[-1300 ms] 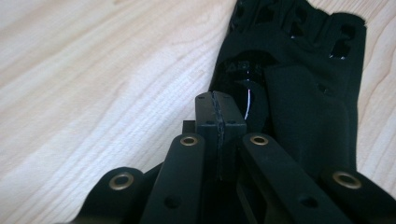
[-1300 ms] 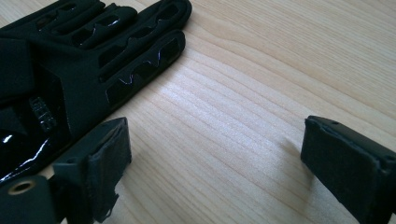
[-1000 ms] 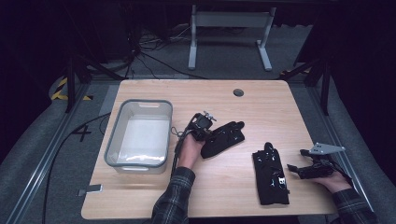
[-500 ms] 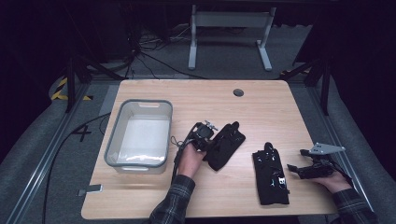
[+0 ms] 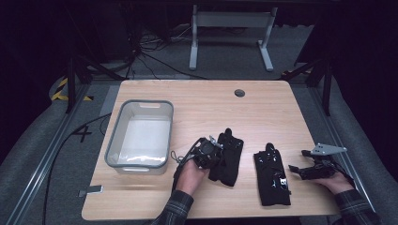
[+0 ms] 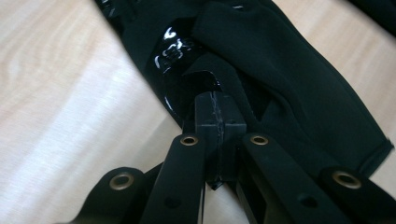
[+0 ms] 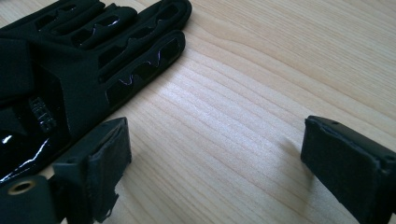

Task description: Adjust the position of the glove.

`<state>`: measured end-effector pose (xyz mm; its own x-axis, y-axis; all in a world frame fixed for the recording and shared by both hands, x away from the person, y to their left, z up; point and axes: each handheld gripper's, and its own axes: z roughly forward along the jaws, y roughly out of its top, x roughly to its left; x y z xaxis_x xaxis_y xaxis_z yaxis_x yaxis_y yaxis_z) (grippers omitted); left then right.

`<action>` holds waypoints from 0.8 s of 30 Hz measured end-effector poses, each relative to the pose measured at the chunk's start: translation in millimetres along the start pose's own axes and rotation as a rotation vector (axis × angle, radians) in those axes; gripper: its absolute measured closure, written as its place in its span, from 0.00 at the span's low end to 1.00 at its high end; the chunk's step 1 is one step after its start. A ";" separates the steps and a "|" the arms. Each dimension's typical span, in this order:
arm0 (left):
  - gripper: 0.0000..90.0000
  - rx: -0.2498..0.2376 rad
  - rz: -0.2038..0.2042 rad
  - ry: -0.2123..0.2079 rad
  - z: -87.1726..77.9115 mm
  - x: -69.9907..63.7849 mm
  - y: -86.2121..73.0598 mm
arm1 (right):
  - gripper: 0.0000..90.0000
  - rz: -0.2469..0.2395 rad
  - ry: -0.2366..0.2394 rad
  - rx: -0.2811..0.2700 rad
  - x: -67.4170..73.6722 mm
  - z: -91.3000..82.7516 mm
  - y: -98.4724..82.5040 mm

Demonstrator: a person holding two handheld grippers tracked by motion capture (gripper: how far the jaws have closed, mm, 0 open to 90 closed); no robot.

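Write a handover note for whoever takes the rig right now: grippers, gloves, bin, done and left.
Left gripper: jaws shut on the edge of one black fabric glove with glossy patches, low at the table's middle, right of the bin.
Right gripper: jaws open, nothing between them, resting near the table's right edge.
Second black glove: flat on the light wooden table, just left of the right gripper, untouched.
Clear grey-rimmed plastic bin: at the table's left, looks empty.
Done: first glove gripped.
Left, probably: move that glove into the bin, then the second.
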<state>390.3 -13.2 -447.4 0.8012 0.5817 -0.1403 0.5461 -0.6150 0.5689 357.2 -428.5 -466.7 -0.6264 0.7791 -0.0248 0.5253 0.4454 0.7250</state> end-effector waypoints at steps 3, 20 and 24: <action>1.00 0.007 0.016 -0.024 -1.3 -7.1 -3.6 | 0.10 -0.002 0.000 0.000 -0.1 0.0 0.0; 1.00 -0.063 0.067 -0.058 -11.8 -15.3 15.1 | 0.10 -0.001 0.001 0.000 0.0 0.0 0.0; 1.00 -0.083 0.079 -0.051 -7.8 -7.6 24.3 | 0.10 -0.001 0.001 0.000 0.0 0.0 0.0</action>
<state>395.5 -28.4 -426.2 0.8535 0.5039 -0.1325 0.4604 -0.6104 0.6445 357.3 -428.4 -466.7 -0.6278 0.7780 -0.0250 0.5244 0.4465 0.7250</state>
